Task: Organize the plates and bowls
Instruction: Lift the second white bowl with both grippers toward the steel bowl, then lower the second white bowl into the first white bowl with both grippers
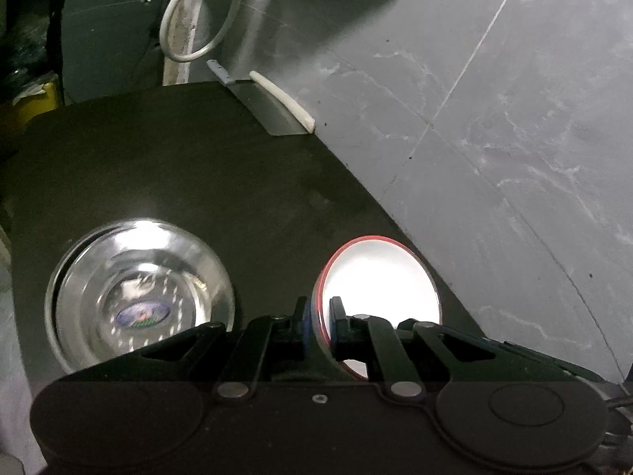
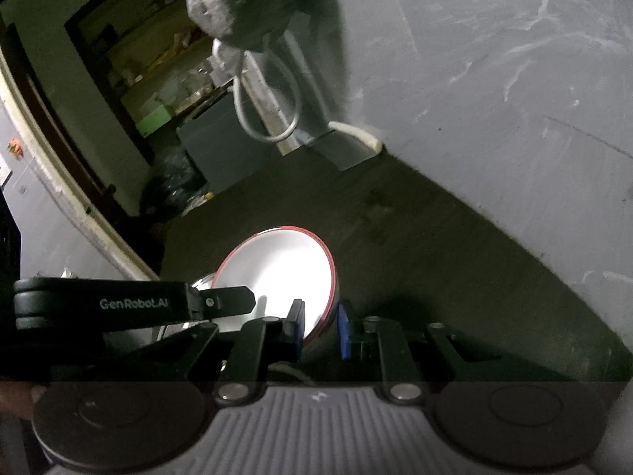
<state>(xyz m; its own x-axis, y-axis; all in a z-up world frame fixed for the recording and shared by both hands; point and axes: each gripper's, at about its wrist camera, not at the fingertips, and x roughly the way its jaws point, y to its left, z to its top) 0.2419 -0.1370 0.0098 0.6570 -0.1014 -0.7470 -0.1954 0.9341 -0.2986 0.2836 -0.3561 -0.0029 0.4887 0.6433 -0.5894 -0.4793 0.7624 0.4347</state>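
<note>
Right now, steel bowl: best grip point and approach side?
Take the steel bowl by its thin rim, one finger inside and one outside, coming from above on the near side. It sits upright and open on the dark table, with bare table around it. The left gripper is shut on the red-rimmed bowl.

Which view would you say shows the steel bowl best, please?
The left wrist view: the steel bowl sits open on the counter, its rim, inside and sticker visible beside the red bowl. In the right wrist view only a bright sliver shows behind the left tool.
</note>
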